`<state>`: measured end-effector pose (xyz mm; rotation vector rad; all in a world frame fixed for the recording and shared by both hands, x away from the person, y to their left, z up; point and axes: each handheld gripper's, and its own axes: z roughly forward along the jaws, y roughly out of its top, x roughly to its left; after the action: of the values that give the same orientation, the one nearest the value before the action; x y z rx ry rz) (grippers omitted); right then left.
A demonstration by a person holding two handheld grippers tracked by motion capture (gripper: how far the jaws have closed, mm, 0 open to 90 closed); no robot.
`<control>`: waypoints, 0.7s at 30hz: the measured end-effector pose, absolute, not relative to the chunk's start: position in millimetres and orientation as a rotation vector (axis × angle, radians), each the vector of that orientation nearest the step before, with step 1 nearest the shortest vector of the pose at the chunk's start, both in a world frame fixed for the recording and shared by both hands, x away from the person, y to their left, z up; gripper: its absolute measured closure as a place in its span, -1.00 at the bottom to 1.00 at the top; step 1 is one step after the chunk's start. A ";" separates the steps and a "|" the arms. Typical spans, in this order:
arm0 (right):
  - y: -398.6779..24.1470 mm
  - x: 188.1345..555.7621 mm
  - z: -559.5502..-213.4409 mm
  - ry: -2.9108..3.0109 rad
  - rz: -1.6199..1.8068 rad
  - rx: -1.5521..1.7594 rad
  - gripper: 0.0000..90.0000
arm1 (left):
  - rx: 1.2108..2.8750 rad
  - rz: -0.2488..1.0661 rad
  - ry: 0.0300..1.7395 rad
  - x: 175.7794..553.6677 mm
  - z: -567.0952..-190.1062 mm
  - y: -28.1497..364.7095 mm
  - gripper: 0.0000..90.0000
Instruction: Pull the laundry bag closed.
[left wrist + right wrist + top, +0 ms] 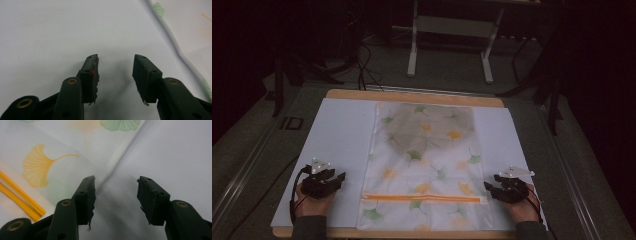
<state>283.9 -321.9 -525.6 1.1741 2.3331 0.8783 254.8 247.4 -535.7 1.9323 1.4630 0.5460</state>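
A white mesh bag (424, 165) printed with green and yellow ginkgo leaves lies flat in the middle of the white mat (339, 135). An orange zipper (422, 198) runs across its near end, and something dark shows through its far half. My left gripper (339, 177) rests on the mat left of the bag, jaws open and empty (115, 68). At the bag's near right corner sits my right gripper (489, 187), open, its jaws straddling the bag's edge (116, 185) with nothing pressed between them. The zipper (17, 195) shows at the left of the right gripper view.
The mat covers a wooden table (412, 95) whose edges show at the far and near sides. Beyond it stand the white legs of another table (413, 50) and dark cables (364, 60) on the grey floor. Bare mat lies on both sides of the bag.
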 end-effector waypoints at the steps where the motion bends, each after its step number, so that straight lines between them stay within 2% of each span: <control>1: -321.9 283.9 -525.6 2.333 0.878 1.174 0.09 | 1.932 0.546 1.463 254.8 -535.7 247.4 0.28; 6: -315.9 282.7 -523.7 2.364 0.881 1.178 0.13 | 1.936 0.566 1.436 252.6 -532.6 245.1 0.29; 14: -291.4 277.3 -515.0 2.408 0.907 1.097 0.23 | 1.949 0.518 1.430 251.5 -531.3 246.0 0.28; 21: -265.2 276.0 -511.7 2.462 0.910 0.987 0.20 | 1.973 0.532 1.397 249.5 -528.2 242.6 0.27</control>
<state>276.0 -265.2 -511.7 0.9865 2.4616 0.9100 249.5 242.6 -528.2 1.9734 1.3970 0.5315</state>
